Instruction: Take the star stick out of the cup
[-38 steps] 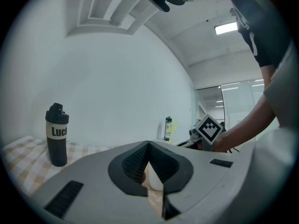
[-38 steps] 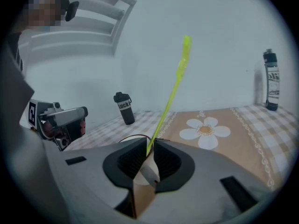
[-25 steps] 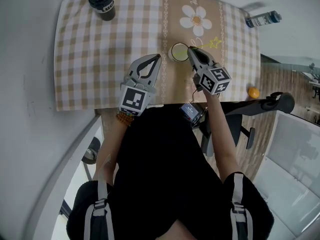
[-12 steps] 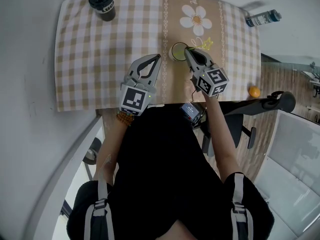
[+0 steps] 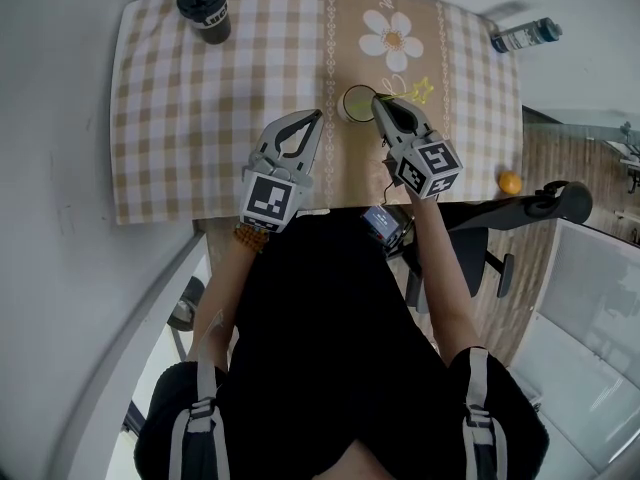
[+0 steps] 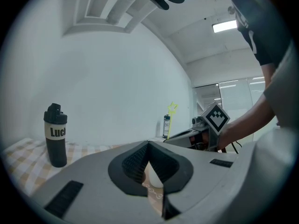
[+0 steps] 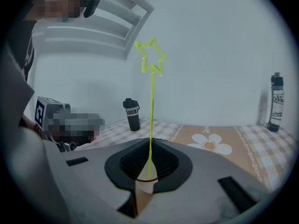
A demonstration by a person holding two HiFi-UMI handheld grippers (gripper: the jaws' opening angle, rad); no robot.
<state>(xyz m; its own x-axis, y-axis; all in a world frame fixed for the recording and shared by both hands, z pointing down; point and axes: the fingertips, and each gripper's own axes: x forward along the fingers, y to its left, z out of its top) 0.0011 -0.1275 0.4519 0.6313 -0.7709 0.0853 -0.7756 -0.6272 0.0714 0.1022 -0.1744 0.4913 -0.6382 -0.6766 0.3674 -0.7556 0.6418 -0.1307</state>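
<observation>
Slippage is the main worry: the right gripper (image 7: 148, 169) is clamped on the thin shaft of the star stick (image 7: 152, 97) low down. The long stem and star stand well above the jaws, so a tilt or a quick pull could let the stick swivel in the grip or drop out. The cup (image 5: 355, 105) looks light and sits on the checked tablecloth (image 5: 200, 118), with the right jaw tips just beside its rim. If the stick's lower end drags on the wall as it rises, the cup may tip or slide. The left gripper (image 5: 314, 116), jaws together on nothing, is near the cup's left side but not touching, so it gives no steadying. The stick's foot seems to be inside the cup, though the jaws cover that spot. Against the frame half a second ago, the right gripper has shifted slightly to the right and the star shows further clear of it; the left gripper and cup sit where they did
</observation>
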